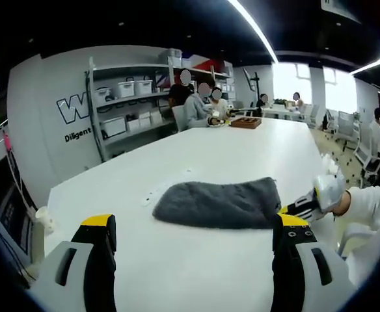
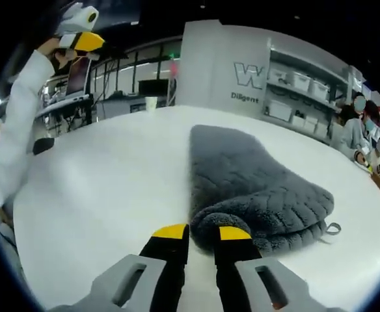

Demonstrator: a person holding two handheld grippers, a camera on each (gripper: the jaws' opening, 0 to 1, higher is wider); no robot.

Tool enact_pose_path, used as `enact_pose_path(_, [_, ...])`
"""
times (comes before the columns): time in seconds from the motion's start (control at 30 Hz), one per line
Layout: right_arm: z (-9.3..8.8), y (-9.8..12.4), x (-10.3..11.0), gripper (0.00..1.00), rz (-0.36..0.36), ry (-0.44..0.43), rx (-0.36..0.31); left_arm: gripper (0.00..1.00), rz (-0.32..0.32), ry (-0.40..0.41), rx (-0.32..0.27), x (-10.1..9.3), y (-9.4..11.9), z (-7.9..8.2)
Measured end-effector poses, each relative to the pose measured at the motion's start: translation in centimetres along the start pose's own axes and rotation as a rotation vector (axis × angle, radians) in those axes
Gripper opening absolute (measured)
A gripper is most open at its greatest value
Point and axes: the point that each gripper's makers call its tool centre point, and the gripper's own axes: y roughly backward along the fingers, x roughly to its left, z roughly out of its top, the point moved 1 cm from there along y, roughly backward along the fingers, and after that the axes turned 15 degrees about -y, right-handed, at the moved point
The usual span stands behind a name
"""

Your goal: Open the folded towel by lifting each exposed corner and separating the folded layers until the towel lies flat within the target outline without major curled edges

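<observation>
A grey fluffy towel [image 1: 219,203] lies folded on the white table [image 1: 177,273]; no outline shows around it. My left gripper [image 1: 196,224] hovers in front of it, open, its yellow-tipped jaws wide apart and empty. My right gripper [image 1: 298,209] comes in from the right at the towel's right end, held by a hand in a white sleeve. In the right gripper view the towel [image 2: 255,182] stretches away, its rolled fold edge lying between the nearly closed jaws of the right gripper [image 2: 203,234]. The left gripper [image 2: 79,38] is raised at the upper left.
Shelving with white bins [image 1: 128,107] stands past the table's far left. Several people sit at the far end near a wooden tray [image 1: 245,122]. A paper cup [image 2: 151,104] and a laptop [image 1: 8,218] sit by the table's edge. Chairs [image 1: 366,149] stand on the right.
</observation>
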Motion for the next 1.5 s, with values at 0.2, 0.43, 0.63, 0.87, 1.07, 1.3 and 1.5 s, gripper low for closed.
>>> enact_pose_path(0.2, [0.2,-0.5,0.8,0.10,0.019,0.007,0.000,0.99,0.000,-0.002,0.002,-0.1,0.0,0.0])
enact_pose_path(0.43, [0.6,-1.3,1.8,0.09,0.039,-0.001,-0.005,0.99,0.001,0.001,0.001,0.4,0.1,0.1])
enact_pose_path(0.63, [1.1,-2.2,2.7,0.09,0.058,-0.017,-0.009,0.99,0.005,0.005,-0.003,0.5,0.3,0.1])
enact_pose_path(0.87, [1.4,-2.9,3.9,0.09,0.075,-0.013,-0.007,0.99,0.005,0.014,-0.008,0.7,0.4,0.1])
enact_pose_path(1.07, [1.7,-3.7,5.2,0.09,0.107,-0.018,-0.001,0.99,0.013,0.021,-0.007,1.1,0.5,-0.1])
enact_pose_path(1.3, [2.0,-5.1,7.5,0.08,0.150,-0.012,0.001,0.99,0.011,0.021,-0.011,1.0,0.5,-0.1])
enact_pose_path(1.5, [2.1,-6.0,9.2,0.08,0.179,-0.001,0.002,0.99,0.013,0.024,-0.009,1.2,0.3,-0.2])
